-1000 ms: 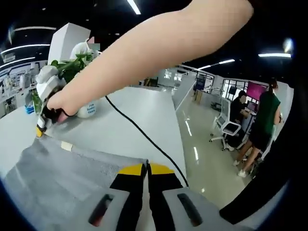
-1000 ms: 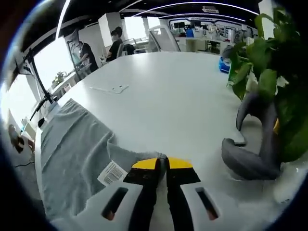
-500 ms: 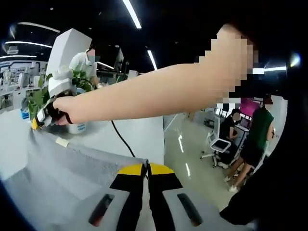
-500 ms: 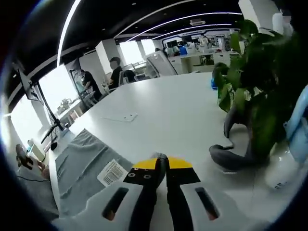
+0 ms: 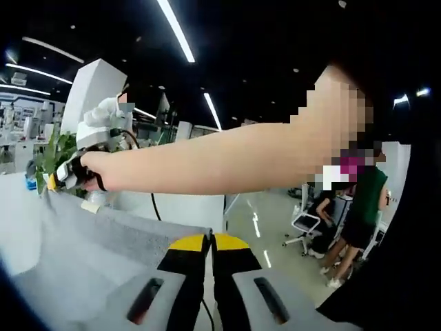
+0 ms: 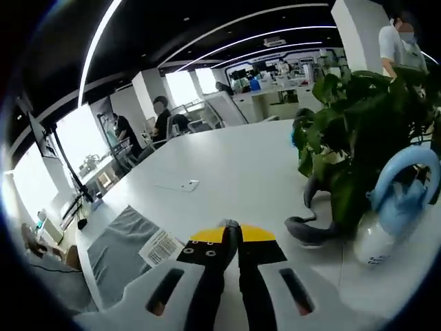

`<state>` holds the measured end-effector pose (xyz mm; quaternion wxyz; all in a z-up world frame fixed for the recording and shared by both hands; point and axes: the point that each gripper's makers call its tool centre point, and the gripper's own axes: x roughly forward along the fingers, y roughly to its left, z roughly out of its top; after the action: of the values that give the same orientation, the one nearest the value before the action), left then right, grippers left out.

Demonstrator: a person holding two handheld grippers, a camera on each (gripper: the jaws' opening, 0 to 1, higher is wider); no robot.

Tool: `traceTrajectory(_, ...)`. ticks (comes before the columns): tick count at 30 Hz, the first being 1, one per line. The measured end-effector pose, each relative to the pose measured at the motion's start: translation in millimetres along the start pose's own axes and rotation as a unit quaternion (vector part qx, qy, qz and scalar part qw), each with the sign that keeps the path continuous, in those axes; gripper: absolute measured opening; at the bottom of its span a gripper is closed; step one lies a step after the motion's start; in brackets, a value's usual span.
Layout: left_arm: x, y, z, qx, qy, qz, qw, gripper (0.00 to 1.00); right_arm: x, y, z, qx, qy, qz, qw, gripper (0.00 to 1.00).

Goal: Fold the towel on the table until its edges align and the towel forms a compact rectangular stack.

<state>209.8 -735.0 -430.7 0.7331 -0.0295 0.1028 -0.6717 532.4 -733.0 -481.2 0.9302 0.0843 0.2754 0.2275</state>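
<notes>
Both grippers' fingers are pinched on towel [image 5: 89, 255] corners; we see the right gripper [image 5: 65, 174] at ten o'clock of the left gripper [image 5: 209, 243], the edge taut between.

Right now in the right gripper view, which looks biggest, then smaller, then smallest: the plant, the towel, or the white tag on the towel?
1. Plant, looks biggest, though it sits near the camera.
2. Towel, the grey part showing.
3. White tag, clearly smallest.
</notes>
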Motion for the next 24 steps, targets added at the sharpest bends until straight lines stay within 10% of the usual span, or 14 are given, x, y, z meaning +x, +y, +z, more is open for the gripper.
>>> traceTrajectory(24, -46.3, 12.3, 0.8, 0.04, 0.022, 0.067, 0.9967, 0.02, 14.4, 36.5, 21.1, 0.003, 0.005, 0.003, 1.0, 0.02)
